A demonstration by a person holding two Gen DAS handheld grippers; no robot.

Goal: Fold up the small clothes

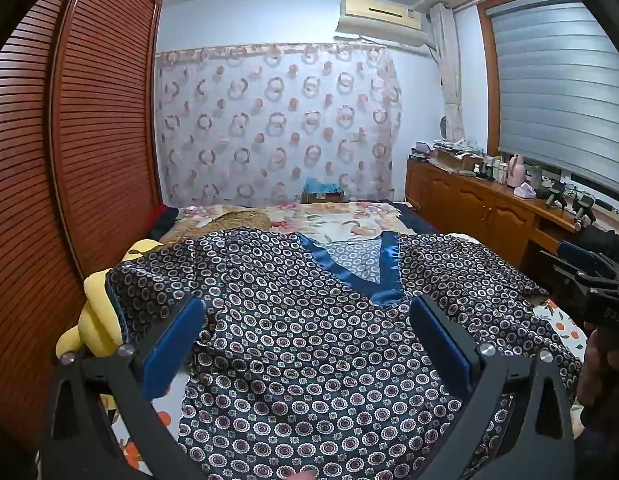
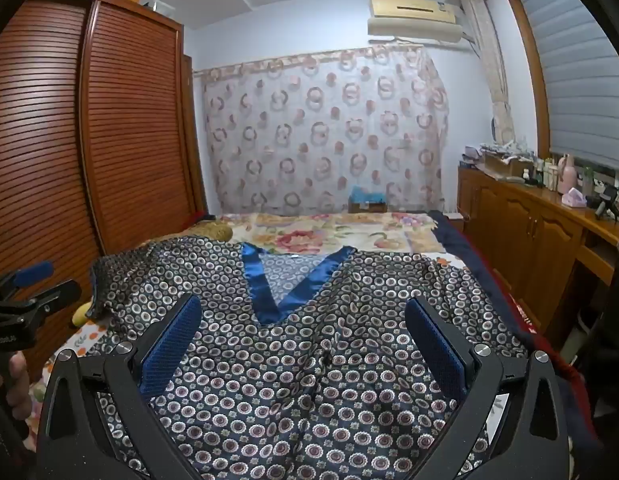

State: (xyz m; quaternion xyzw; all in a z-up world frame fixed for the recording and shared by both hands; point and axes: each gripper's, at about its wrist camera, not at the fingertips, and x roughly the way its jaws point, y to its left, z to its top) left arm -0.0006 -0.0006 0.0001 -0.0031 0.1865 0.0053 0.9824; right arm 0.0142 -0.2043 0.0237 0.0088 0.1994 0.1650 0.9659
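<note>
The patterned shirt (image 1: 309, 344) lies spread flat on the bed (image 1: 341, 220), collar end away from both tools. The left gripper (image 1: 307, 332) hovers over the shirt's lower body with its jaws wide, holding nothing; fabric fills the gap between them. The right gripper (image 2: 301, 332) is likewise wide and unloaded, with the blue V-neck trim (image 2: 277, 292) just ahead of its jaws. A yellow plush toy (image 1: 97, 320) sits outside the left jaw.
</note>
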